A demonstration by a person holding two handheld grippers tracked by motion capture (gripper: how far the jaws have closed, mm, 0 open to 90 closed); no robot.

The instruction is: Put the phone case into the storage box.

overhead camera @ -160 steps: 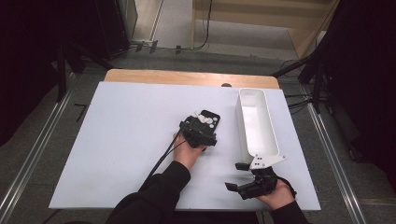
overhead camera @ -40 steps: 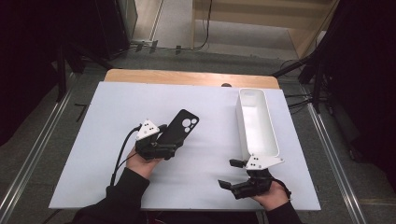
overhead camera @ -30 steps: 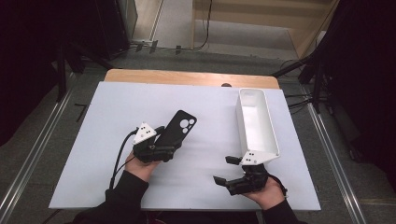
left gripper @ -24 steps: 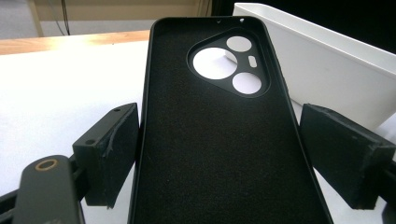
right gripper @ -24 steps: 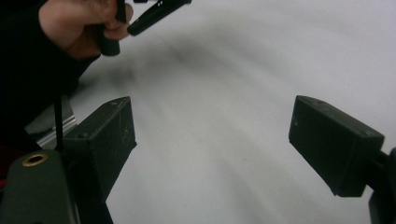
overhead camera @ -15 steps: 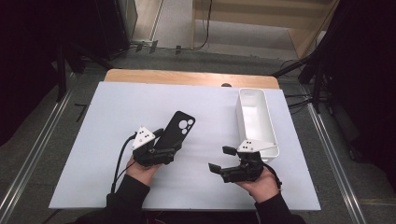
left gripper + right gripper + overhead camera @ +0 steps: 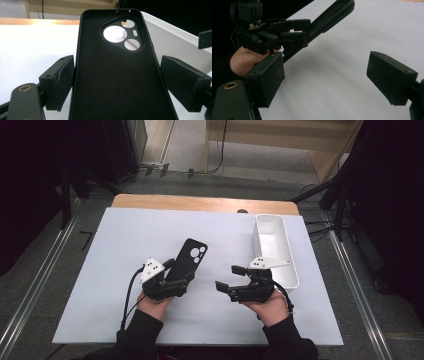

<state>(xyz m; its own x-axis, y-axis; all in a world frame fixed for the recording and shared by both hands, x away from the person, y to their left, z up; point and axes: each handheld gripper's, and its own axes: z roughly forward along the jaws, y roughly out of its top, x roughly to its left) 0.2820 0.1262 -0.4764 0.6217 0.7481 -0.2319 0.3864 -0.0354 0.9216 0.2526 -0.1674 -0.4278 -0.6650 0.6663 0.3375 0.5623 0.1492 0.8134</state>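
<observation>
The left gripper (image 7: 176, 281) clasped the black phone case (image 7: 189, 260) tilted above the table; the right gripper (image 7: 227, 277), unclenched and empty, neared — an off-centre pinch might twist the case loose

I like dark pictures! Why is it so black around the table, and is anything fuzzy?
High view: light falls on the white table, the room's edges stay black. Left gripper view: the phone case looks sharp. Right gripper view: its near gripper looks slightly soft.

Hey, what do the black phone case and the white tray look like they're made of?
The phone case looks like soft silicone or rubbery plastic; its inside has a matte, finely grained, felt-like lining. The tray looks like rigid moulded plastic: smooth, plain white, thin walls with a slight sheen.
</observation>
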